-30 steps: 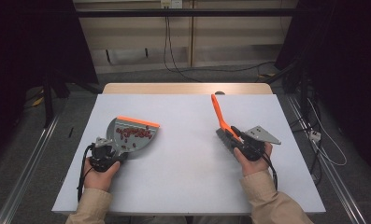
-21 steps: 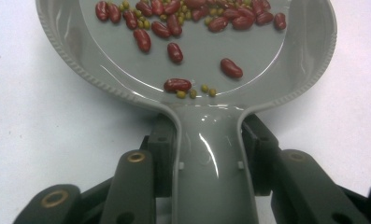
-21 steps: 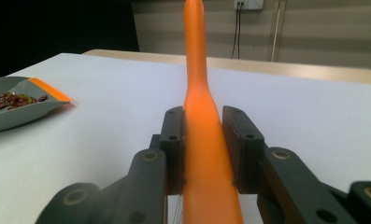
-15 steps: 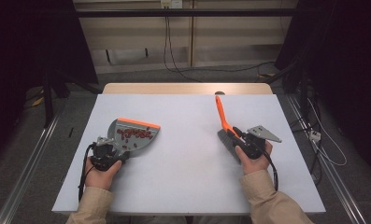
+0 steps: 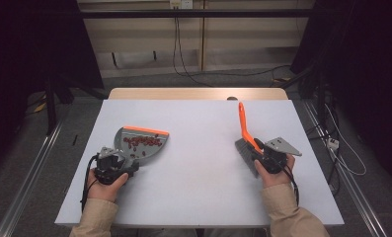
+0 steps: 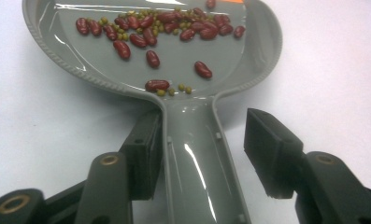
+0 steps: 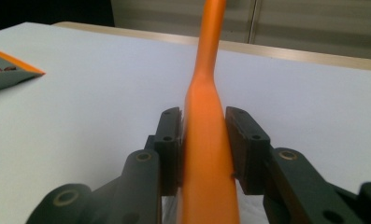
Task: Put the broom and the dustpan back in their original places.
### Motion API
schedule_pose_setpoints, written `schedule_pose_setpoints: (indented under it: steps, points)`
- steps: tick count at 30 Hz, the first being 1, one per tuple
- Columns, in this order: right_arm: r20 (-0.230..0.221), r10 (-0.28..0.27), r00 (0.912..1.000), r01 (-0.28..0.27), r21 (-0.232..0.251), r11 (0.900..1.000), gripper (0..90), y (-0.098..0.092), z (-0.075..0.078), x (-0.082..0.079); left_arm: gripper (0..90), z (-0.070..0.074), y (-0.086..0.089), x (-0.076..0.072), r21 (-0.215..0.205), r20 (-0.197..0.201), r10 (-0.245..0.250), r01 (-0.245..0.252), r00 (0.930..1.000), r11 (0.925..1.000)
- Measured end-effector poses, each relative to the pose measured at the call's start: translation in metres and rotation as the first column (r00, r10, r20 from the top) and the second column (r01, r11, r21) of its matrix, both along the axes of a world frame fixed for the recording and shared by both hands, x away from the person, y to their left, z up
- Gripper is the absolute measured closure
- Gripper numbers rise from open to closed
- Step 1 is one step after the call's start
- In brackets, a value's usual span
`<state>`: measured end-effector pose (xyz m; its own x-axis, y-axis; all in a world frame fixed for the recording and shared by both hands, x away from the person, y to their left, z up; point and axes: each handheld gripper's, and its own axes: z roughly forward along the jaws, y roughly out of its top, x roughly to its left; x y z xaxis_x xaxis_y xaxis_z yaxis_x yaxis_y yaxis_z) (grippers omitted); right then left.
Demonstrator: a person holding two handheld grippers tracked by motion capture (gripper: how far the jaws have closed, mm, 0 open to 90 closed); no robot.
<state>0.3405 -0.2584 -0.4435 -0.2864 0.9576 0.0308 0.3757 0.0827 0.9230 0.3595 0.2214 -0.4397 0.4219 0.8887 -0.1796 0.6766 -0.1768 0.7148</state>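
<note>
Centrally, a smooth white tabletop (image 5: 203,168) serves as the landmark, with everything else placed against it. Near its left front lies a glossy grey plastic dustpan (image 5: 140,142) with an orange rubber lip along its far edge and a ribbed rim around its rounded bowl. Its hollow, channel-shaped handle points toward the person. Scattered in the pan are oval, shiny dark red kidney beans (image 6: 153,59) and small round green beans (image 6: 182,87), clustered mostly toward the lip.

The left gripper (image 6: 199,156) straddles the dustpan's handle; its jaws have just been opening. The left black pad sits against the handle's side, while the right pad stands clearly apart from it, so the handle lies loose between them on the tabletop.

Toward the tabletop's right side, the right gripper (image 7: 203,144) holds a hand brush (image 5: 245,140) with a smooth, tapering orange plastic handle and a head of grey bristles lying flat on the tabletop. Its matte black pads flank the thick part of the handle and have just been easing apart slightly, yet both pads appear to touch it.
</note>
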Motion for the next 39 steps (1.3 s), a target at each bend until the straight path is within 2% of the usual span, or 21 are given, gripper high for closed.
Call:
schedule_pose_setpoints:
  steps: [6,8,15,18,20,23,25,29,32,36,39]
  points:
    - [-0.001,0.011,0.9999,-0.011,-0.054,0.998,60.9,-0.005,0.001,-0.010,43.3,0.003,0.002,-0.005,-0.020,0.022,-0.011,0.011,0.9997,0.9997]
    - [-0.003,0.014,0.9999,-0.014,-0.064,0.998,54.9,-0.007,0.001,-0.012,42.0,0.003,0.002,-0.006,-0.020,0.026,-0.013,0.014,0.9996,0.9997]
    - [-0.040,-0.023,0.9989,0.020,-0.096,0.995,42.1,-0.013,-0.003,-0.010,38.2,0.004,0.003,-0.008,-0.031,0.042,-0.027,0.028,0.9987,0.9991]
    - [-0.046,-0.055,0.9974,0.050,-0.097,0.994,37.6,-0.019,-0.003,-0.012,34.6,0.005,0.003,-0.008,-0.037,0.055,-0.037,0.039,0.9978,0.9985]
    - [-0.049,-0.034,0.9982,0.030,-0.070,0.997,37.9,-0.021,-0.003,-0.013,31.7,0.006,0.002,-0.009,-0.036,0.069,-0.041,0.043,0.9968,0.9984]
    - [-0.049,-0.007,0.9988,0.004,-0.063,0.998,34.7,-0.020,-0.004,-0.014,26.1,0.008,0.001,-0.009,-0.043,0.095,-0.050,0.054,0.9942,0.9976]
    - [-0.036,0.030,0.9989,-0.031,-0.047,0.998,32.7,-0.019,-0.004,-0.014,21.2,0.009,0.003,-0.010,-0.049,0.124,-0.063,0.070,0.9903,0.9964]
    - [-0.029,0.089,0.9956,-0.089,-0.024,0.996,26.6,-0.015,-0.002,-0.018,16.9,0.012,0.006,-0.013,-0.059,0.181,-0.094,0.107,0.9789,0.9925]
    - [-0.019,0.120,0.9926,-0.120,-0.014,0.993,23.8,-0.013,-0.001,-0.022,14.6,0.014,0.009,-0.016,-0.072,0.209,-0.121,0.138,0.9705,0.9878]
    - [-0.006,0.155,0.9879,-0.155,0.004,0.988,21.4,-0.014,0.001,-0.029,11.0,0.014,0.011,-0.017,-0.102,0.220,-0.139,0.164,0.9656,0.9812]
    - [-0.014,0.170,0.9853,-0.170,0.019,0.985,20.5,-0.015,0.000,-0.034,9.7,0.014,0.010,-0.019,-0.109,0.233,-0.168,0.198,0.9578,0.9742]
